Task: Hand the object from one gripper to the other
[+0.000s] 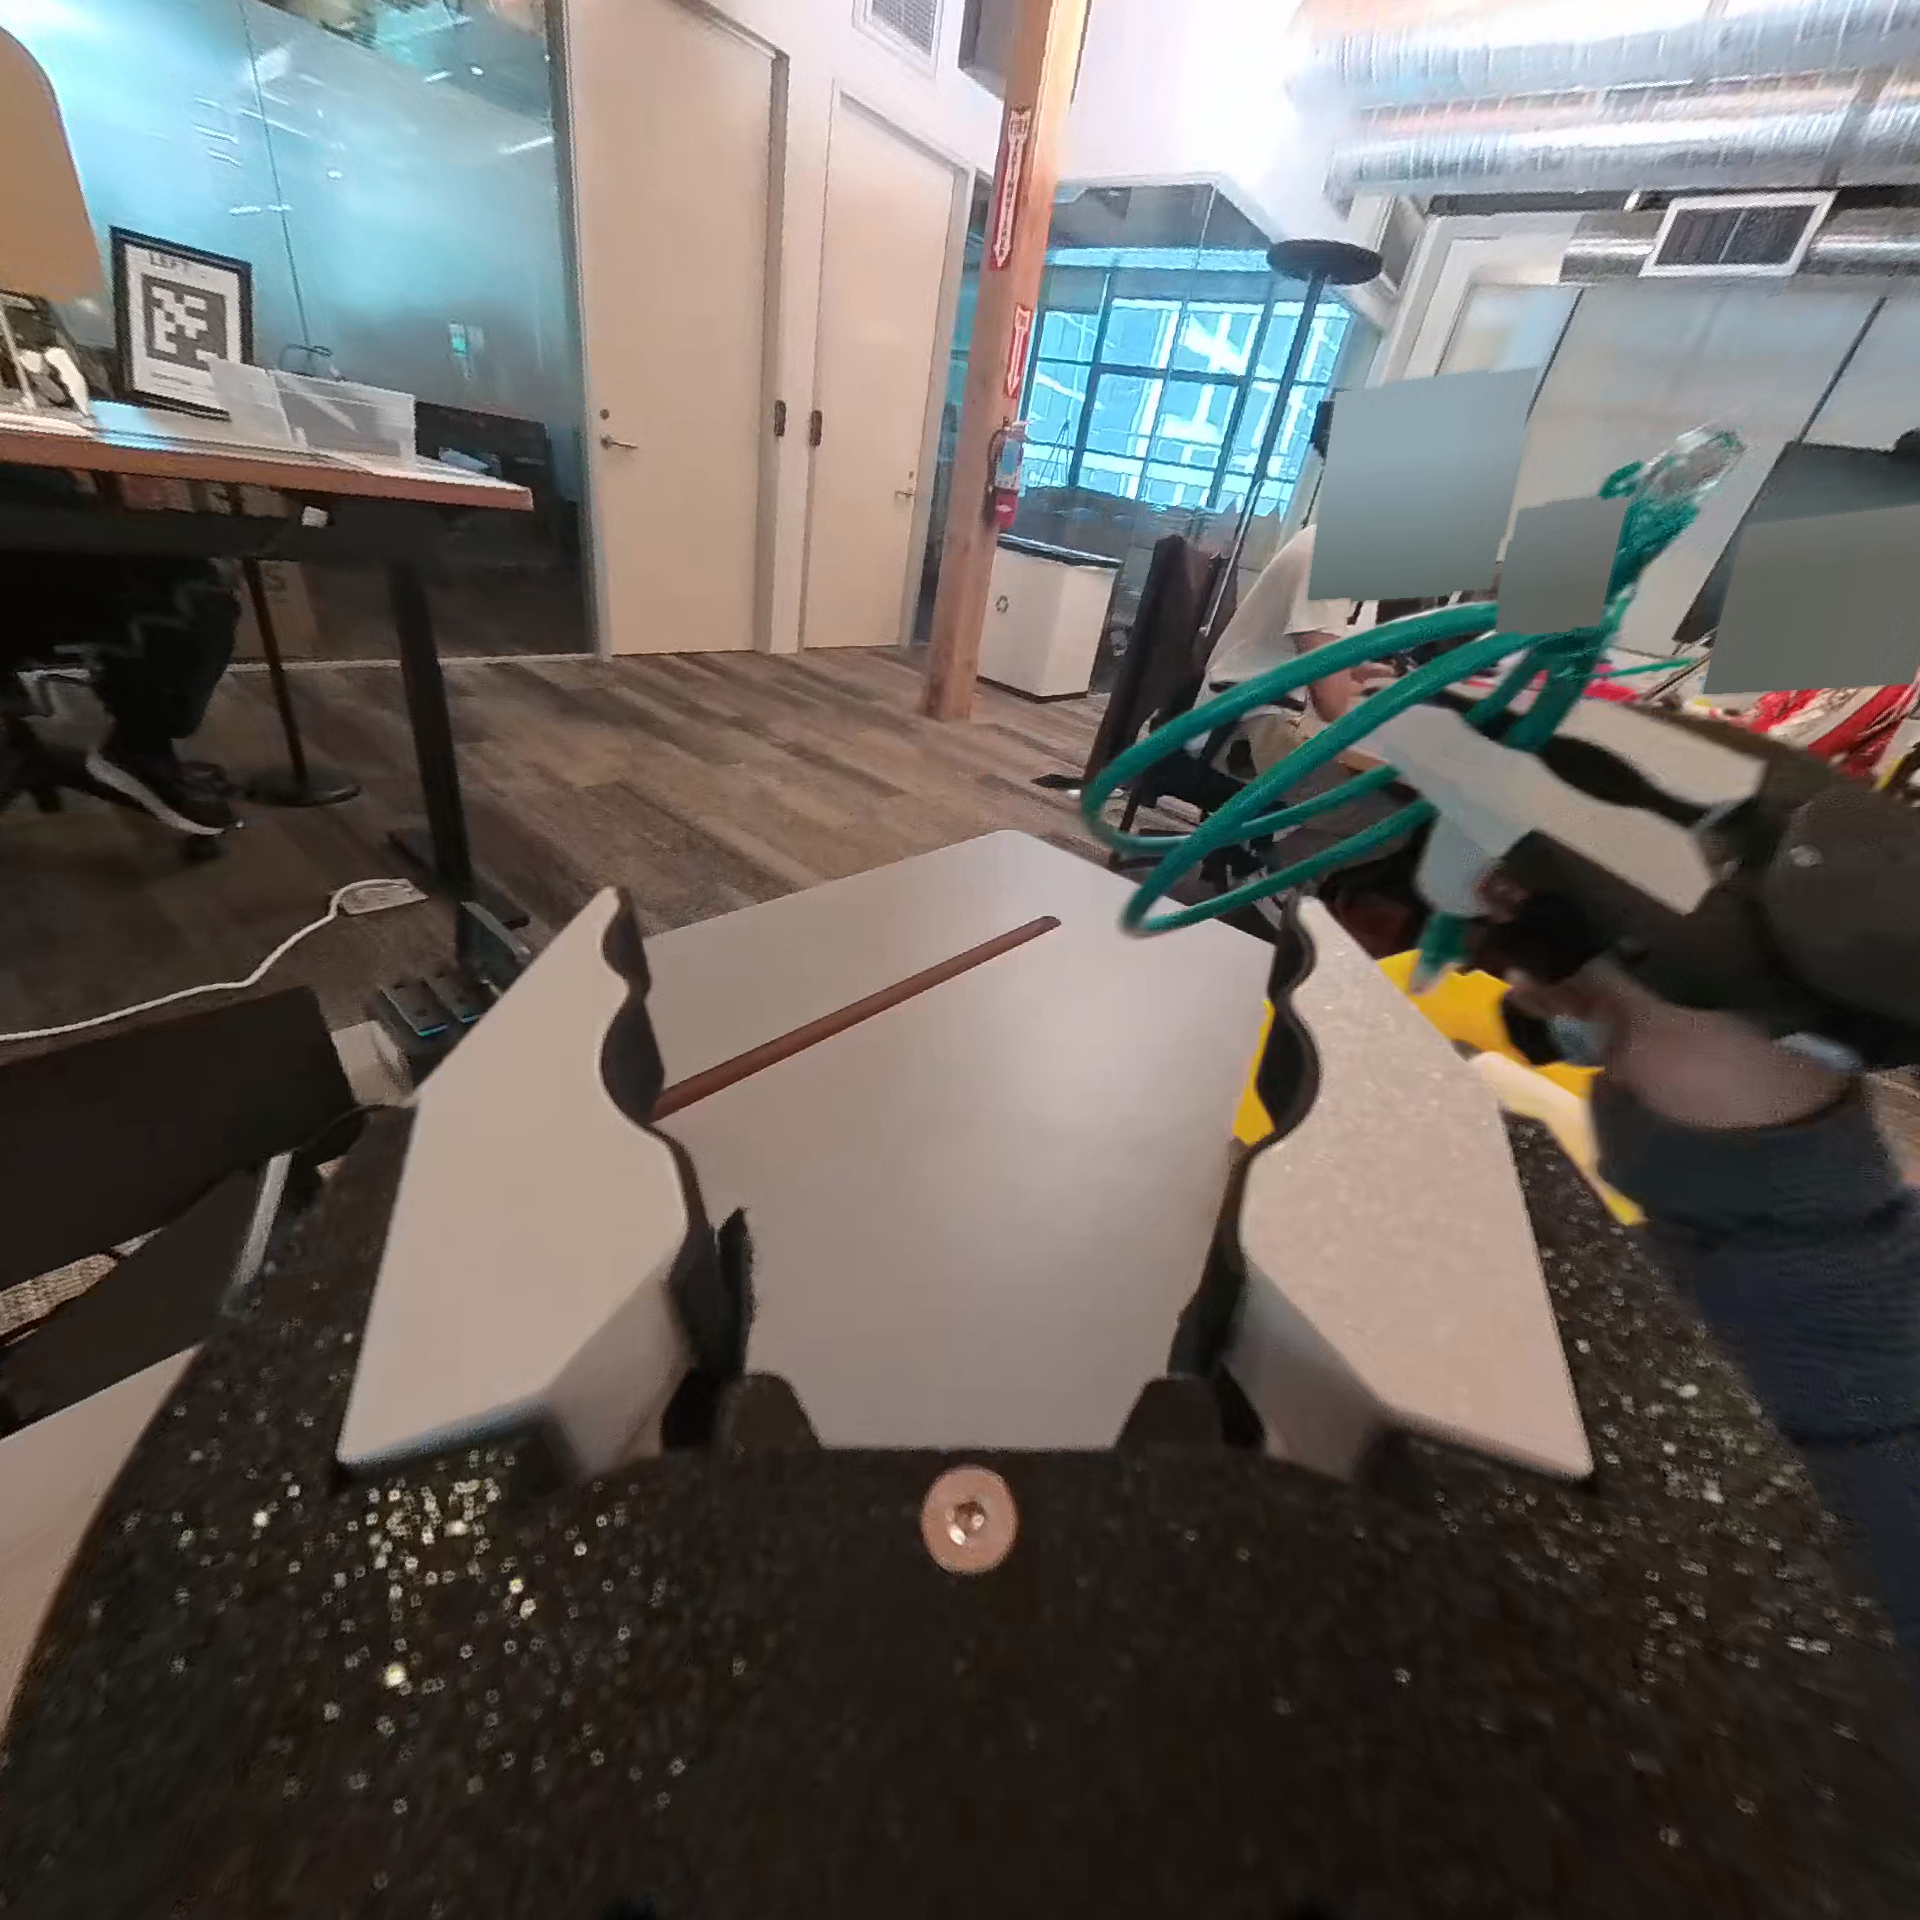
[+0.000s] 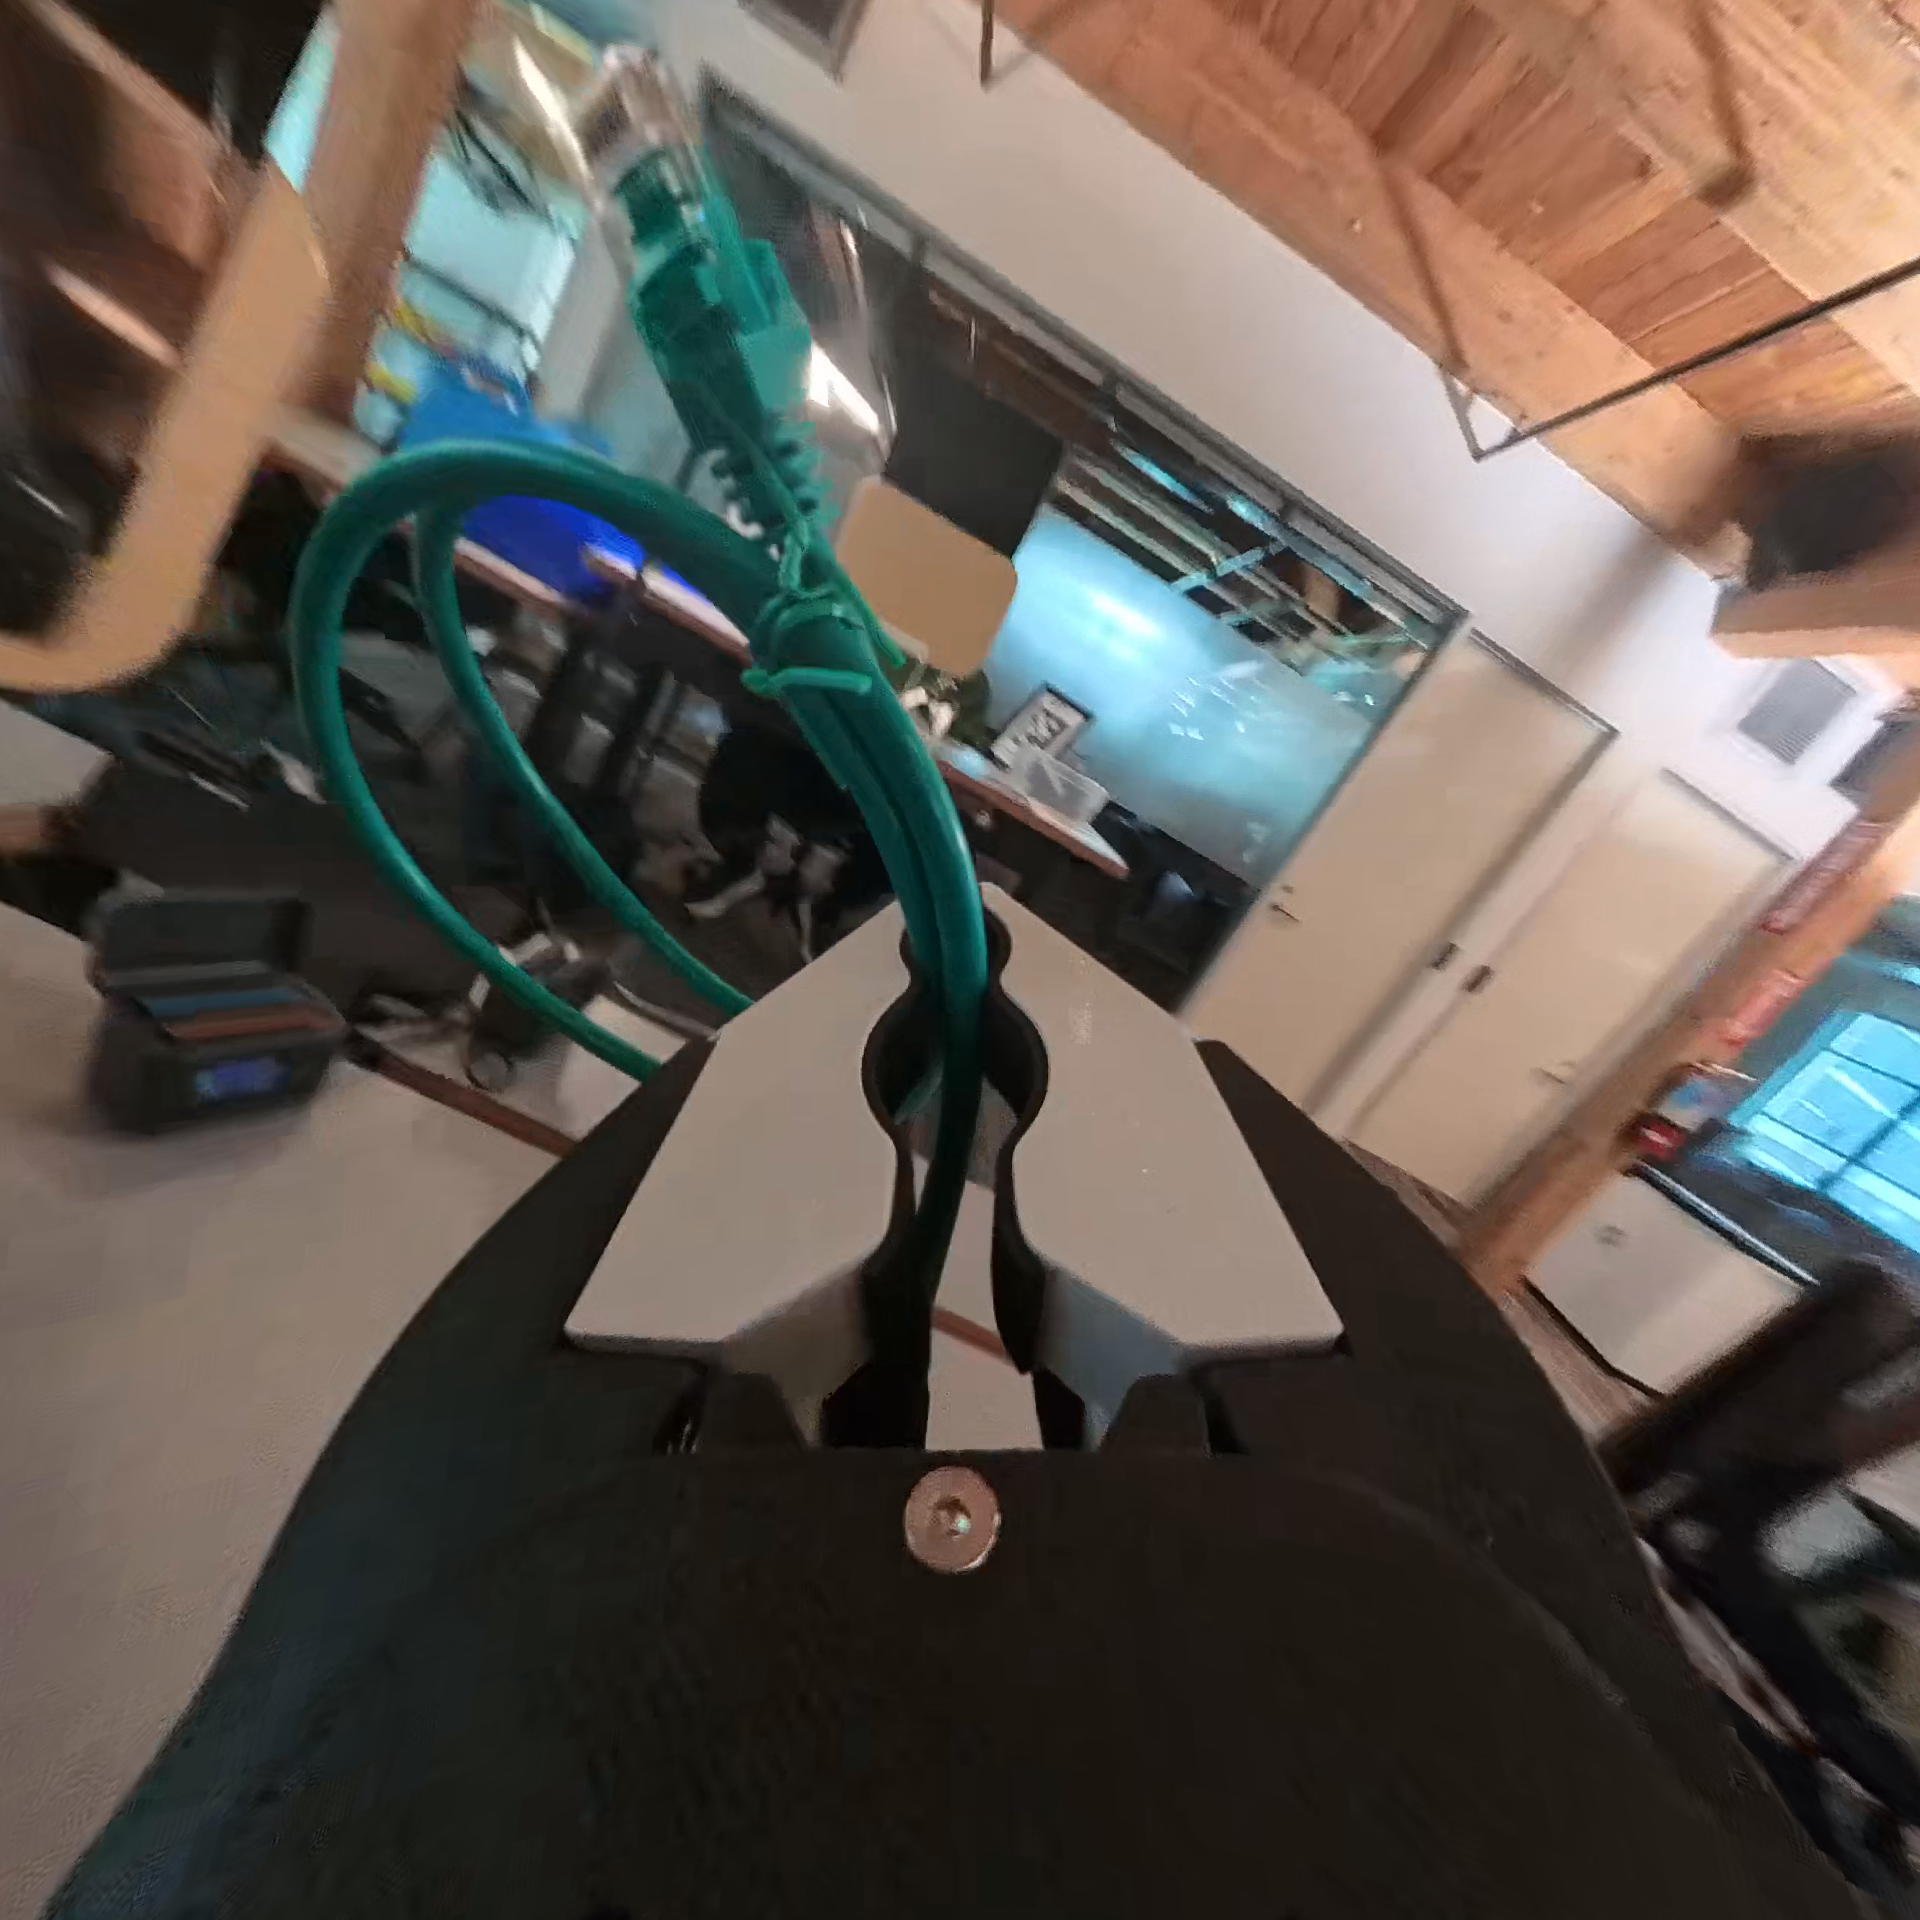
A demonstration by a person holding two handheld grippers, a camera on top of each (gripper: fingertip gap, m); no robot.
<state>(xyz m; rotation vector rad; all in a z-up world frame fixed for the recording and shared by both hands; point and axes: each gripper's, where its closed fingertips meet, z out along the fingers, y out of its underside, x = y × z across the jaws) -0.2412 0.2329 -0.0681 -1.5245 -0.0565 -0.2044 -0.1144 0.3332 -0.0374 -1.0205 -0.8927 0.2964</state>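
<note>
A coiled green network cable [image 2: 940,831], tied with a green twist tie and ending in a clear plug, is clamped between the grey fingers of my right gripper [image 2: 951,935]. Its loops hang out to the left. In the left wrist view the same cable [image 1: 1299,769] and the right gripper [image 1: 1455,821] show at the upper right, held up in the air by a gloved hand. My left gripper [image 1: 956,914] is open and empty over a white table [image 1: 935,1091], with the cable's loop just beyond its right fingertip [image 1: 1340,956].
A thin brown stick [image 1: 852,1013] lies on the white table between my left fingers. A yellow object [image 1: 1455,1013] sits behind the right finger. Desks, chairs, a wooden post [image 1: 987,416] and seated people stand farther off.
</note>
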